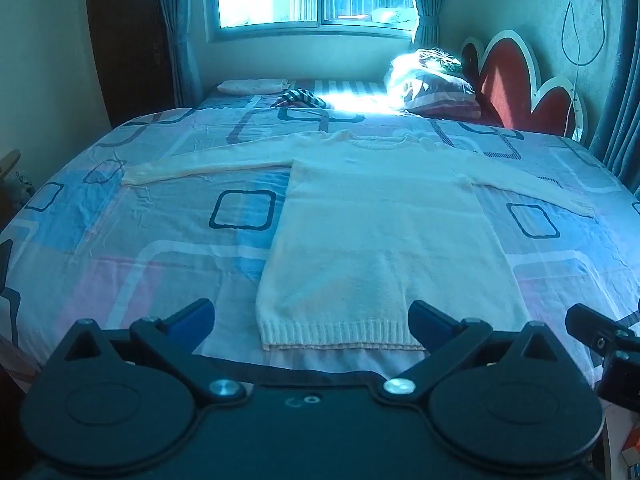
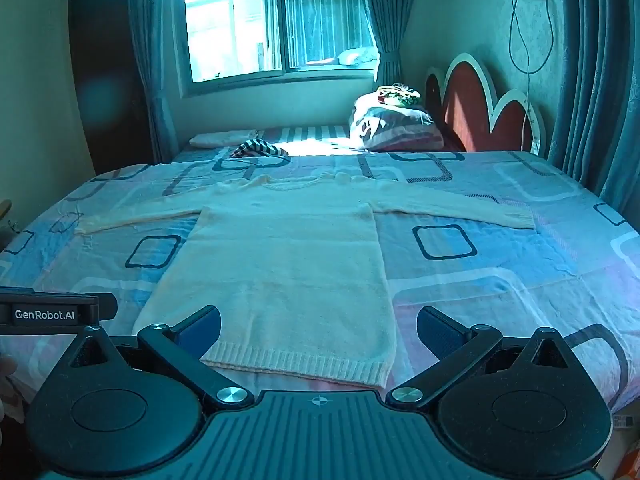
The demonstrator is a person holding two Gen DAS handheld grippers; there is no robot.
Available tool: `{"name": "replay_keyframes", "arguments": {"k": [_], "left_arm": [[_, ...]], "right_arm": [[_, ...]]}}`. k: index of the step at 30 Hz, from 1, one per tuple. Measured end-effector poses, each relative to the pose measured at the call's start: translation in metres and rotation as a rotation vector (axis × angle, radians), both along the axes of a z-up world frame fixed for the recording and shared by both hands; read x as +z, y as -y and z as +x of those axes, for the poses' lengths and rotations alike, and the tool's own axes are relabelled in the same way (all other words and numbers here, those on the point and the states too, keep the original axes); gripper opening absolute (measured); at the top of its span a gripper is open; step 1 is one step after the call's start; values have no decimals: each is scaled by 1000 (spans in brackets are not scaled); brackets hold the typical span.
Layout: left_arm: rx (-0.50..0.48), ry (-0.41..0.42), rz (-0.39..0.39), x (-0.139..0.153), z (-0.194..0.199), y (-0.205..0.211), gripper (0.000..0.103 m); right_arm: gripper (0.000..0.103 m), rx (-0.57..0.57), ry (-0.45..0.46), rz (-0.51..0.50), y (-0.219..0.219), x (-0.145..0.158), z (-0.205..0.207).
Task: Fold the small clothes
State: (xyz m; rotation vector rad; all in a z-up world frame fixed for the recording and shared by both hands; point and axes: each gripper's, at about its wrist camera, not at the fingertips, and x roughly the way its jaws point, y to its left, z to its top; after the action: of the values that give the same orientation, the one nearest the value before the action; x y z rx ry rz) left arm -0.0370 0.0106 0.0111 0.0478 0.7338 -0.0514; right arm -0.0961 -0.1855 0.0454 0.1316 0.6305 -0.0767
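Observation:
A cream knitted sweater (image 1: 380,232) (image 2: 288,272) lies flat on the bed, hem toward me, neck toward the window, both sleeves spread sideways. My left gripper (image 1: 312,320) hovers just short of the ribbed hem (image 1: 340,334), its blue-padded fingers wide open with nothing between them. My right gripper (image 2: 318,328) stands likewise open in front of the hem (image 2: 296,364), holding nothing. The right gripper's edge (image 1: 600,340) shows at the left wrist view's right border, and the left gripper's body (image 2: 52,312) shows at the left of the right wrist view.
The bed sheet (image 1: 160,240) has a pink and blue pattern with dark squares. Far back lie a striped cloth (image 1: 300,98), a folded pale item (image 1: 250,86) and a pile of bedding (image 1: 432,80) by the red headboard (image 1: 516,88). Curtains and a window close the room behind.

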Motion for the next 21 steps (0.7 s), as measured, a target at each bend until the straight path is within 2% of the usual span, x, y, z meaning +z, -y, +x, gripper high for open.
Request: {"name": "replay_keyframes", "arguments": {"k": [4, 21], "left_arm": [[5, -1, 0, 2, -5, 2, 102], [9, -6, 23, 8, -2, 3, 102]], "right_arm": [[103, -7, 2, 4, 16, -2, -4], [103, -16, -16, 4, 14, -4, 3]]}}
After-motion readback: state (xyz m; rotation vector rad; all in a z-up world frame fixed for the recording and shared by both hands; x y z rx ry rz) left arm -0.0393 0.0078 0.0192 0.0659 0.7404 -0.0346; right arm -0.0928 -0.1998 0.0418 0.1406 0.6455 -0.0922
